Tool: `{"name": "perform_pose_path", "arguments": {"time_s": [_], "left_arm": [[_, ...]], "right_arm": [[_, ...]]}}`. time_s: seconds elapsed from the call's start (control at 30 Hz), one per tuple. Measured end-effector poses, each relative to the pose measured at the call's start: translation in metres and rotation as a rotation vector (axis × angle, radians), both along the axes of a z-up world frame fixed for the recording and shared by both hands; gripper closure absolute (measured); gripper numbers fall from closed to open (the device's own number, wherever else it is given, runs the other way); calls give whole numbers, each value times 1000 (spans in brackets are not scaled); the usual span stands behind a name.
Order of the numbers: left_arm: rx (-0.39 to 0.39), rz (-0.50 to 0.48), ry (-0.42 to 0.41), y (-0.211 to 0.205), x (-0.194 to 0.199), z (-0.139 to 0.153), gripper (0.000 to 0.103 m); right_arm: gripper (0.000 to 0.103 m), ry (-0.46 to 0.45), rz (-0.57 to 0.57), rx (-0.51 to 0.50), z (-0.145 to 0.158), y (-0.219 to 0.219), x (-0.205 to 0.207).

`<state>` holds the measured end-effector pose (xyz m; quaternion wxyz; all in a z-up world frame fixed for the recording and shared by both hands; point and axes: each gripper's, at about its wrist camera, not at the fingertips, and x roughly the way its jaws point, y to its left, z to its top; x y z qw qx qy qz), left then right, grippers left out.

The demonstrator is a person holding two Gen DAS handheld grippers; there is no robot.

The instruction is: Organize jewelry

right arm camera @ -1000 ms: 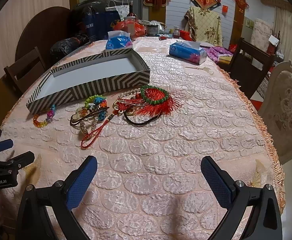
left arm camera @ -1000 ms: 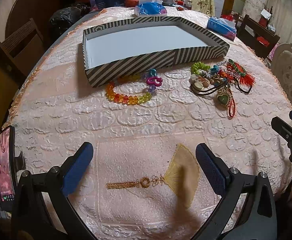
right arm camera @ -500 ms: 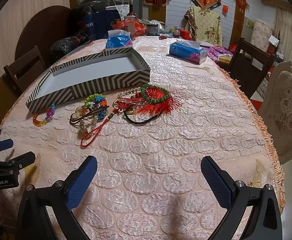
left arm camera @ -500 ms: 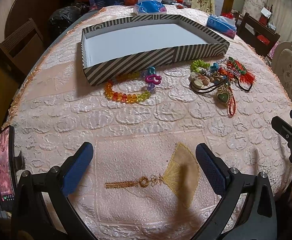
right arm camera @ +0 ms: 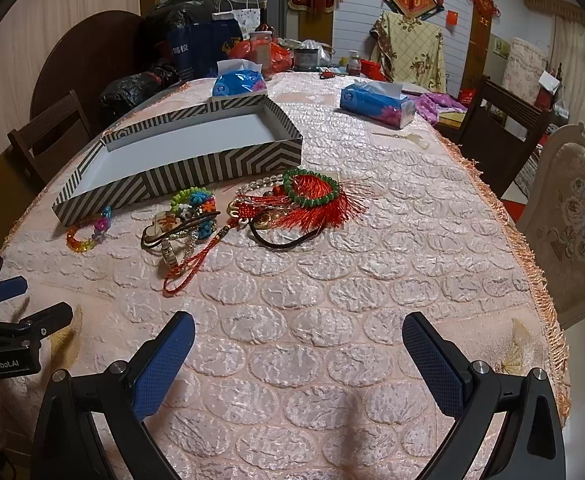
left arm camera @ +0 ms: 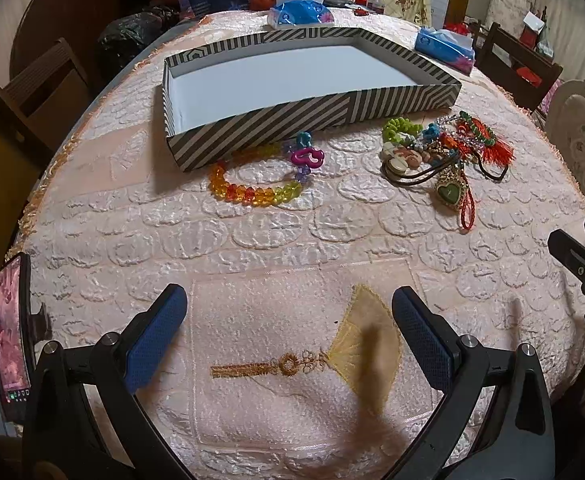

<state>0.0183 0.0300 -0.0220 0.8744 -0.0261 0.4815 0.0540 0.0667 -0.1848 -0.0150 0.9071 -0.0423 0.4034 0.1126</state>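
A striped shallow box [left arm camera: 260, 128] with a white, empty inside stands on the pink tablecloth; it also shows in the right wrist view [right arm camera: 196, 172]. A rainbow bead bracelet [left arm camera: 252, 192] lies just in front of it, and shows in the right wrist view [right arm camera: 82, 238]. A tangled pile of jewelry [left arm camera: 444, 152] with a heart pendant [left arm camera: 450, 192] lies to the right; in the right wrist view [right arm camera: 252, 208] it holds a green bead bracelet [right arm camera: 312, 186] on red tassels. My left gripper [left arm camera: 290, 336] is open and empty, well short of the bracelet. My right gripper [right arm camera: 298, 356] is open and empty, short of the pile.
Two blue tissue packs [right arm camera: 238, 82] [right arm camera: 376, 102] sit behind the box. Bags and jars [right arm camera: 260, 52] crowd the table's far end. Wooden chairs [right arm camera: 48, 136] [right arm camera: 500, 128] and a padded chair [right arm camera: 572, 216] ring the table. A phone [left arm camera: 10, 332] is mounted left of the left gripper.
The left gripper has tilted or crept slightly, so the box and bracelet sit a little lower in its view. The right gripper has barely moved. Both stay open.
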Motion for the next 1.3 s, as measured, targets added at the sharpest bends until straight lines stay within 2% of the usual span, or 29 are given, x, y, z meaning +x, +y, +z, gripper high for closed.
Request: {"name": "perform_pose_path", "arguments": {"time_s": [0.93,1.3], "left_arm": [[2,0,-3,3,-2,-6,1],[-34,-7,-30,6,-1,-8,1]], "right_arm": [[0,14,-5,-17,-3,1,1],[0,15,-9,-10,-3,1,2]]}}
